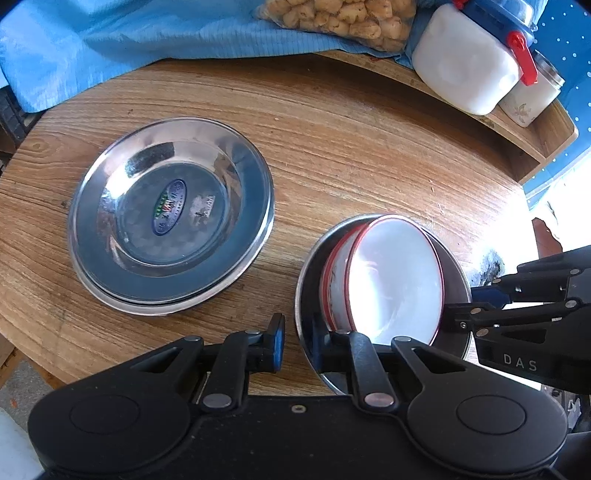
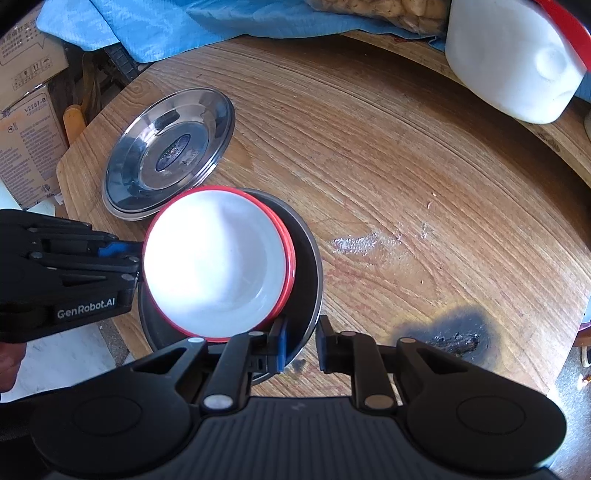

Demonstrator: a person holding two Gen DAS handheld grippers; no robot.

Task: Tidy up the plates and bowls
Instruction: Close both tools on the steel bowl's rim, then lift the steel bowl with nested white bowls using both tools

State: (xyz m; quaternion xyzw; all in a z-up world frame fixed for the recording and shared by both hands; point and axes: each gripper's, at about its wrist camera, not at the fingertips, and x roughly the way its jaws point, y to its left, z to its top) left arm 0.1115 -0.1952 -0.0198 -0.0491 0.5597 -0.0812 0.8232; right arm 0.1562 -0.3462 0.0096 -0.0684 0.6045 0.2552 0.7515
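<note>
A round wooden table (image 1: 351,147) is seen bearing stacked steel plates (image 1: 170,214) at the left and, just beside them, a steel pan (image 2: 306,258) holding tilted red-rimmed white bowls (image 2: 218,266). The pan's rim is clamped on opposite sides by the left gripper (image 1: 297,341) and the right gripper (image 2: 301,345). A blue cloth (image 1: 147,33) and a white jar (image 1: 465,70) are set at the far edge.
</note>
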